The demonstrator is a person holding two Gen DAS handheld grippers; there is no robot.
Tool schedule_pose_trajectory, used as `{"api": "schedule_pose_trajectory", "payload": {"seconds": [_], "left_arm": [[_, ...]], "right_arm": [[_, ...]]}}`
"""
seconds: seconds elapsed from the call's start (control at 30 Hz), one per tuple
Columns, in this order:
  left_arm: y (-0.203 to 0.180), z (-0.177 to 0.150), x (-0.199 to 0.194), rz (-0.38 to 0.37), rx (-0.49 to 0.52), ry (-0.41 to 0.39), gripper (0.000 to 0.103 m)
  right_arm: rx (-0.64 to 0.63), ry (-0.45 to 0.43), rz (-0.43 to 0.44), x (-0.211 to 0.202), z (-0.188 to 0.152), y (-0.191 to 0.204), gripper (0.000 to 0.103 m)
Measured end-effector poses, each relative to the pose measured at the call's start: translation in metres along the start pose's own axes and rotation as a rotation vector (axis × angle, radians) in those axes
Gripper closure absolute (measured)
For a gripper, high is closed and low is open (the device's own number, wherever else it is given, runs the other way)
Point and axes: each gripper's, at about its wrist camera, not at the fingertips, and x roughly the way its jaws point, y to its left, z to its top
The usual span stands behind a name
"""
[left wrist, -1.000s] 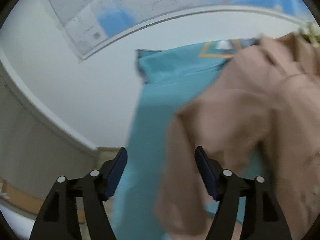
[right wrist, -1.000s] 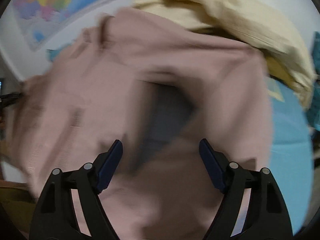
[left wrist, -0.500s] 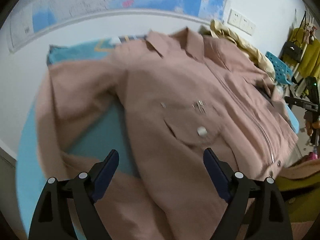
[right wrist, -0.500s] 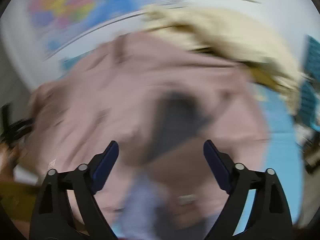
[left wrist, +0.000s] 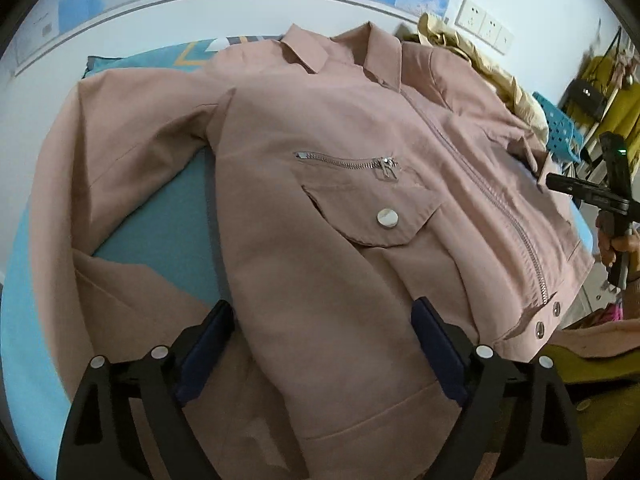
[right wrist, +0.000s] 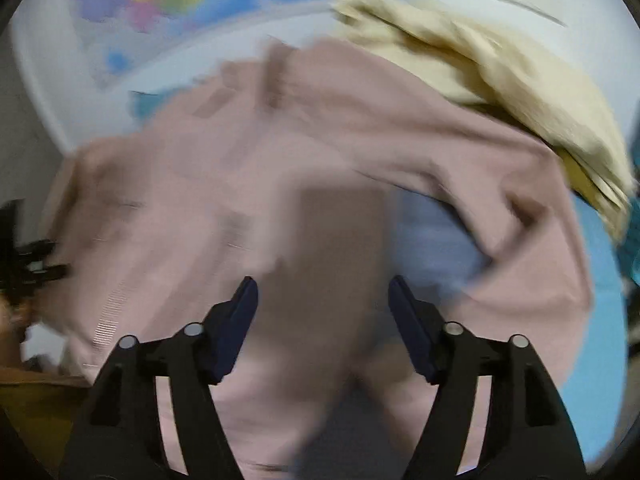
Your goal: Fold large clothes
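We see the pink jacket (left wrist: 320, 208) lying front-up and zipped on the teal bed cover (left wrist: 160, 240), collar far, hem near, its left sleeve bent outward. Our left gripper (left wrist: 322, 344) hovers over the near hem with fingers spread wide, holding nothing; our right gripper (right wrist: 322, 316) also has its fingers apart over the blurred right sleeve, empty. We judge the cloth soft but fairly thick and heavy, prone to sagging, with hard zips and snaps, so we would pinch doubled seams: cuff, shoulder, or hem corner, rather than mid-panel.
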Motion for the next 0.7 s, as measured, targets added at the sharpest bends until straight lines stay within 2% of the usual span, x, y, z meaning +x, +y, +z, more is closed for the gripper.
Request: {"api": "schedule_pose_trajectory", "payload": {"seconds": [0.07, 0.13, 0.2, 0.27, 0.3, 0.33, 0.4, 0.47, 0.57, 0.7], "left_arm": [[0.001, 0.0, -0.001, 0.006, 0.002, -0.002, 0.016], [0.001, 0.001, 0.001, 0.009, -0.001, 0.005, 0.016], [0.0, 0.001, 0.002, 0.011, 0.003, 0.005, 0.016], [-0.001, 0.0, 0.002, 0.013, 0.006, 0.003, 0.015], [-0.001, 0.0, 0.001, 0.01, 0.005, 0.001, 0.015], [-0.001, 0.0, 0.0, 0.008, 0.003, -0.001, 0.015], [0.002, -0.001, -0.002, 0.001, -0.011, -0.01, 0.015], [0.005, -0.001, -0.005, -0.001, -0.022, -0.016, 0.015], [0.008, 0.001, -0.007, 0.005, -0.031, -0.028, 0.014], [0.01, 0.0, -0.005, -0.002, -0.05, -0.018, 0.014]], "right_arm": [[-0.039, 0.013, 0.088, 0.013, 0.012, 0.026, 0.033], [-0.061, 0.044, 0.157, 0.032, 0.021, 0.046, 0.025], [-0.085, 0.082, 0.152, 0.061, 0.031, 0.066, 0.025], [-0.104, 0.141, 0.15, 0.09, 0.037, 0.075, 0.036], [-0.114, 0.163, 0.132, 0.099, 0.037, 0.076, 0.06], [-0.13, 0.157, 0.095, 0.103, 0.038, 0.077, 0.078], [-0.136, 0.13, 0.088, 0.099, 0.044, 0.073, 0.1], [-0.101, 0.092, 0.106, 0.09, 0.057, 0.064, 0.102], [-0.092, 0.019, 0.055, 0.083, 0.074, 0.056, 0.102], [-0.064, -0.013, 0.034, 0.095, 0.088, 0.049, 0.102]]}}
